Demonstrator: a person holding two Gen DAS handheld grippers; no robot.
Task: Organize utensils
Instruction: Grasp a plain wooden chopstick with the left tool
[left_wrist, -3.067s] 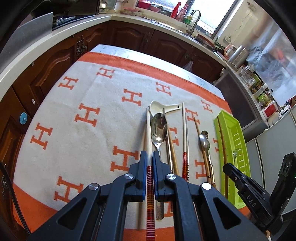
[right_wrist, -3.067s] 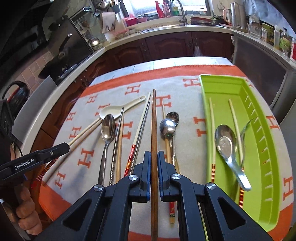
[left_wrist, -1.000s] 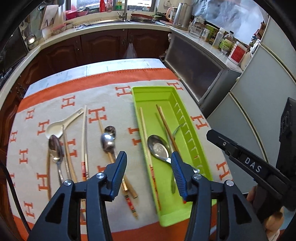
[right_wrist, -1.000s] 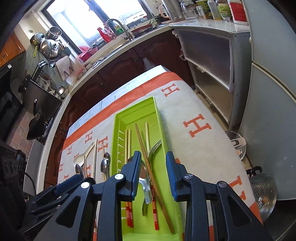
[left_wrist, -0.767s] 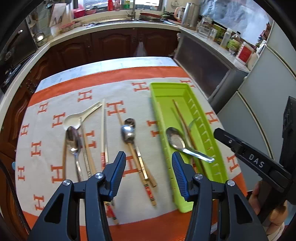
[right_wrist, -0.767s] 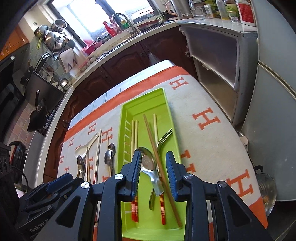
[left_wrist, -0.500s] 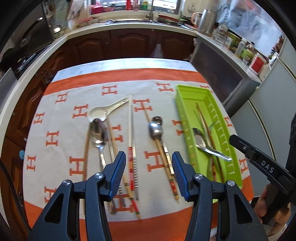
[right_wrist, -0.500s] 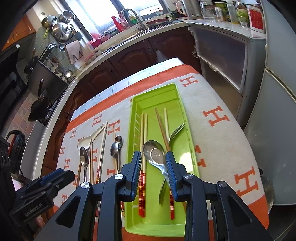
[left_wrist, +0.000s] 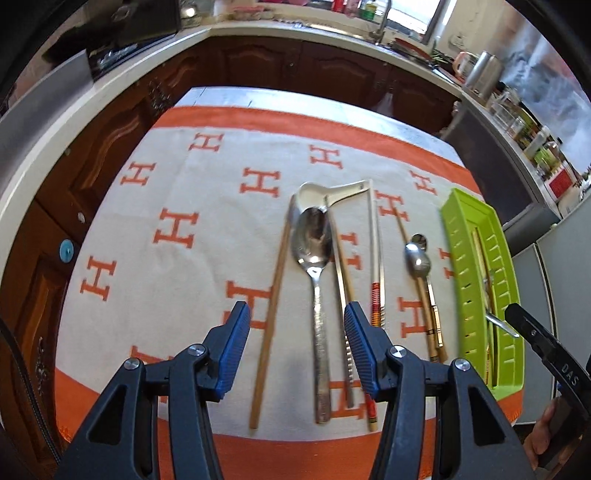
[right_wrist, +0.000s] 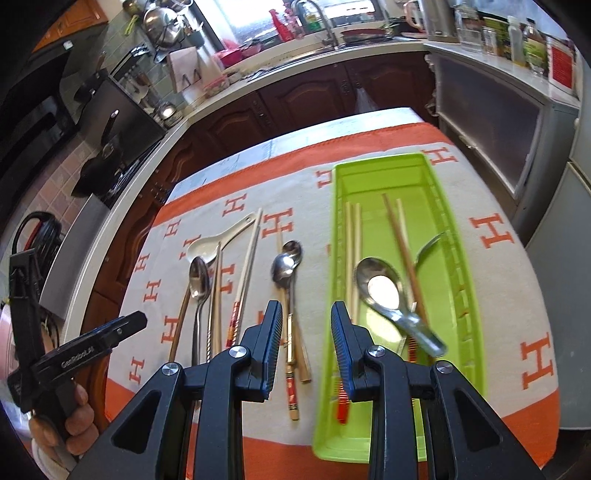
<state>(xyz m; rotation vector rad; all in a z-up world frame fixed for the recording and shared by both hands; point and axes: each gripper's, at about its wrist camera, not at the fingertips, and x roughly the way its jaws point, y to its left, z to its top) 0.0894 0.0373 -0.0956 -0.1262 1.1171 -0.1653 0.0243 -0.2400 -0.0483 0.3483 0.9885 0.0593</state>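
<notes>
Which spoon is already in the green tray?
The big metal spoon lying across the chopsticks in the tray; the white spoon and three other metal spoons lie on the cloth.

From the left wrist we see the green tray (left_wrist: 508, 295) only edge-on near the blanket's right edge, so its contents collapse into thin streaks and we cannot sort them; the right gripper's finger (left_wrist: 535, 332) also covers part of its near end. The left gripper's pad (left_wrist: 360, 347) hides a stretch of the twisted metal chopstick (left_wrist: 347, 354). From the right wrist, the tray's near left corner and the red-banded chopstick ends (right_wrist: 341, 402) sit partly behind a gripper finger. The brown chopstick (right_wrist: 404, 254) in the tray is motion-blurred. Counter bottles (right_wrist: 517, 37) are too small to read.
</notes>
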